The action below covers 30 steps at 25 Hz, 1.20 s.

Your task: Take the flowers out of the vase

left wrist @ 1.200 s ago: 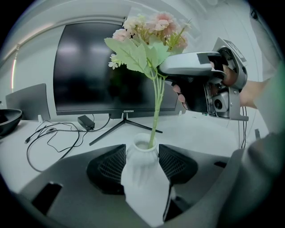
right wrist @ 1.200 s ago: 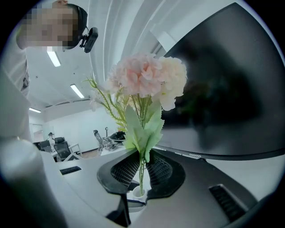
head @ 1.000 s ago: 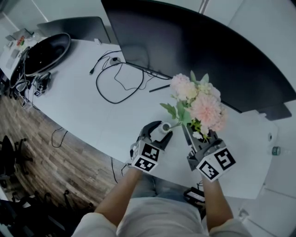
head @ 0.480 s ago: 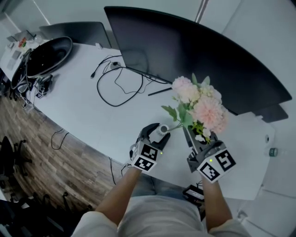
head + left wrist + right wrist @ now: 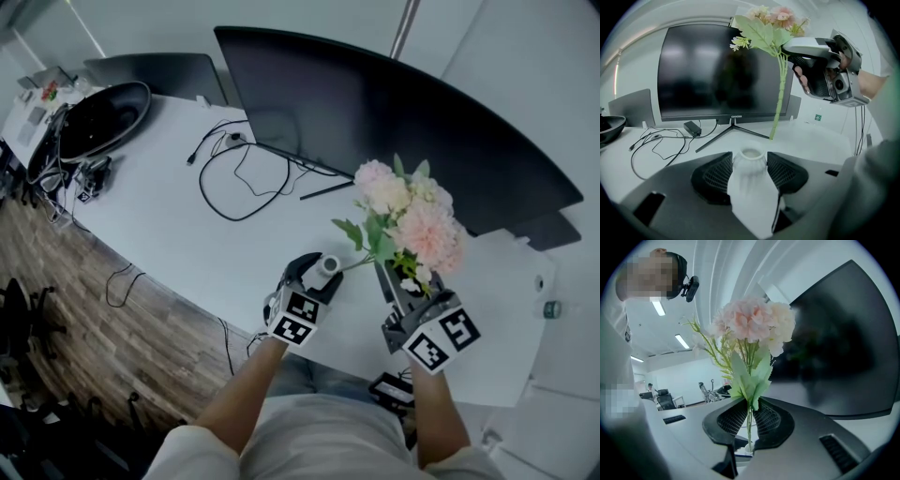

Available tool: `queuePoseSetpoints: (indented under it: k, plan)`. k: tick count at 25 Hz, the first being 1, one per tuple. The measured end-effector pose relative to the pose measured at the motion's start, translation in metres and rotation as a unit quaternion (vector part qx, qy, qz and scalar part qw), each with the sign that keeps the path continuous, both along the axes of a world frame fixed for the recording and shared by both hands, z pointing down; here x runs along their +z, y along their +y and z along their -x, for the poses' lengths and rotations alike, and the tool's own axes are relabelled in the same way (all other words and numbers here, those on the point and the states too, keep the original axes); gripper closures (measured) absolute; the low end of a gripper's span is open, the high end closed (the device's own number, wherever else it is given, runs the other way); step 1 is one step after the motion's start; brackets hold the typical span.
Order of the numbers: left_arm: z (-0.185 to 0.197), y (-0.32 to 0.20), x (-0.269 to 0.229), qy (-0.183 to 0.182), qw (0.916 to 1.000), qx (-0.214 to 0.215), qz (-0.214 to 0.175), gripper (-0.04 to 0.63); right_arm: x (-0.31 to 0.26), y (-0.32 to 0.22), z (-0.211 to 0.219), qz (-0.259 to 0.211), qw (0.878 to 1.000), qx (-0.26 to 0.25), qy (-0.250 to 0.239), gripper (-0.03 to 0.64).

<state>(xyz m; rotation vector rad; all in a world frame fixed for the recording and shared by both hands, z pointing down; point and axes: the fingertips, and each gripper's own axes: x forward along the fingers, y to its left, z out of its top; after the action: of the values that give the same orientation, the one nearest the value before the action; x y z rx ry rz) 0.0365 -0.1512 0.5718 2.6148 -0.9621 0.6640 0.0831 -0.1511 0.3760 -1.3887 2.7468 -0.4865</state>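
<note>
Right, the right gripper's (image 5: 749, 422) jaws were pinched narrow on the stems (image 5: 749, 414), biting just under the leaves (image 5: 752, 380), with the pink flowers (image 5: 752, 319) standing tall above the pads. Across from it, the left gripper (image 5: 749, 169) had its jaws spread wide around the white vase (image 5: 749, 161), pads pressed to its body on both sides, bracing it near the front edge of the desk (image 5: 187, 225).

And look at the left gripper view: the cut green end of the stems hung in the air beyond the vase's mouth, apart from it, and the mouth looked empty. So the pull-out itself seemed as good as done.

What came next, by my reading, was the put-down. The bunch needed carrying sideways to a bare patch of desk, clear of the monitor (image 5: 375, 122) and the looped cable (image 5: 234, 178). The pinch should hold until the flowers lay flat. Only then could the left jaws let the vase go.
</note>
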Motion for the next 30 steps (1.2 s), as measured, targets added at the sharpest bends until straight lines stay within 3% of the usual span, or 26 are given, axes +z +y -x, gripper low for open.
queuePoseSetpoints:
  k: [5, 14, 18, 30]
  plan:
    - [-0.002, 0.001, -0.005, -0.013, 0.9998, 0.0, -0.013, 0.36, -0.006, 0.005, -0.007, -0.002, 1.0, 0.004, 0.0, 0.558]
    - [0.024, 0.01, -0.047, 0.0, 0.9993, -0.033, -0.018, 0.364, -0.005, 0.02, -0.012, 0.002, 1.0, 0.006, 0.006, 0.558]
    - [0.032, 0.024, -0.069, 0.014, 0.9996, -0.022, -0.01, 0.385, -0.005, 0.023, -0.01, 0.002, 1.0, 0.0, 0.01, 0.558]
    - [0.057, 0.044, -0.138, 0.056, 0.997, -0.045, -0.027, 0.537, -0.006, 0.039, -0.001, 0.011, 1.0, -0.017, 0.023, 0.557]
